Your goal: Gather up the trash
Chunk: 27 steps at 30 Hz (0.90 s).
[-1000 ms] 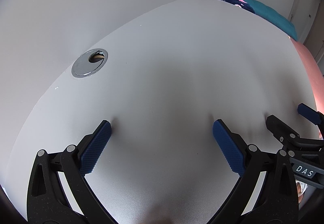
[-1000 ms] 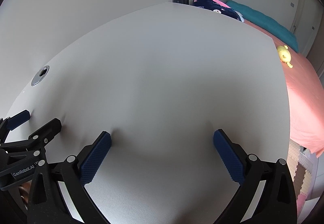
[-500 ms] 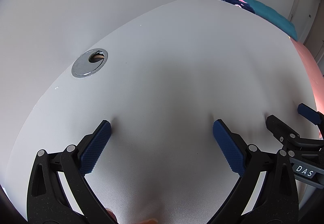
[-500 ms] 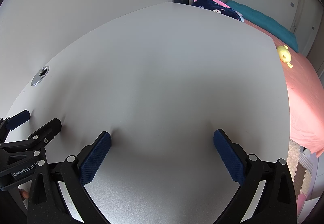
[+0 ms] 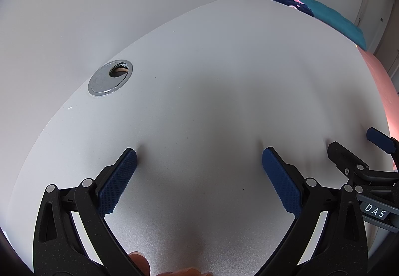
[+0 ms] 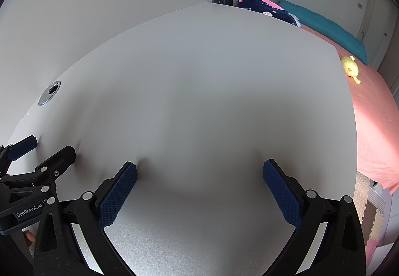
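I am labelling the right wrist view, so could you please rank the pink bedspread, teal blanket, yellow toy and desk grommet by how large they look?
1. pink bedspread
2. teal blanket
3. yellow toy and desk grommet: about alike, so unranked.
All lie at differing distances, so this reflects apparent size only.

Soft even daylight; faint shadows; sharp focus; heavy fisheye bending, dark corners
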Each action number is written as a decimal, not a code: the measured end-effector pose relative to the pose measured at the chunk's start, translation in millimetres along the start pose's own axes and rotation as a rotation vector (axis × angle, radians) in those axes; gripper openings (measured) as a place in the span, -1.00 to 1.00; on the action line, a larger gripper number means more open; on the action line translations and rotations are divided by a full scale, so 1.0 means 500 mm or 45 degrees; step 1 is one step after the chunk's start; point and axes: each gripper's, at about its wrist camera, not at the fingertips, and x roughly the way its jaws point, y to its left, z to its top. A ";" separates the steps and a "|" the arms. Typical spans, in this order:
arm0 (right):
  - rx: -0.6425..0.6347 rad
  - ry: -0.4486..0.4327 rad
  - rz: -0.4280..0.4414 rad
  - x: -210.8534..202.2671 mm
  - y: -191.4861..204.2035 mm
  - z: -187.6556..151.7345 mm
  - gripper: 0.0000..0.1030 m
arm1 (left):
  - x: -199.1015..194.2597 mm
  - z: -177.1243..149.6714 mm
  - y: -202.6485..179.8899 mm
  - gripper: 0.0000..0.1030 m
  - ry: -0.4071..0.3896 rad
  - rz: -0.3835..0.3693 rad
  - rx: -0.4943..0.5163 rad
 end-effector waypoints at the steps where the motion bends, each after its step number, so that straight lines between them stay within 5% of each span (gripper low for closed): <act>1: 0.000 0.000 0.000 0.000 0.000 0.000 0.95 | 0.000 0.000 0.000 0.88 0.000 0.000 0.000; 27: 0.000 0.000 0.000 -0.001 0.000 -0.001 0.95 | -0.001 -0.003 -0.002 0.88 0.000 0.001 -0.001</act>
